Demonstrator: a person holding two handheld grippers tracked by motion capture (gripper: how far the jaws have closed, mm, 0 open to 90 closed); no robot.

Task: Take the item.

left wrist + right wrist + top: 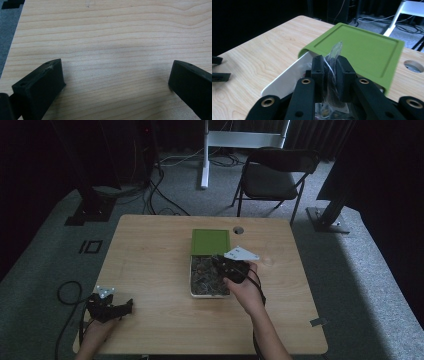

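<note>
While clamped in the right gripper point(330, 75) above the white box point(192, 285), looks a light, limp, crinkly clear packet point(333, 75), best pinched mid-body; left gripper point(116, 80) agape.

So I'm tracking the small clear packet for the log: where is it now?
The small clear packet is pinched between the right gripper's fingers, just above the white box, in front of its green lid, mid-table.
</note>
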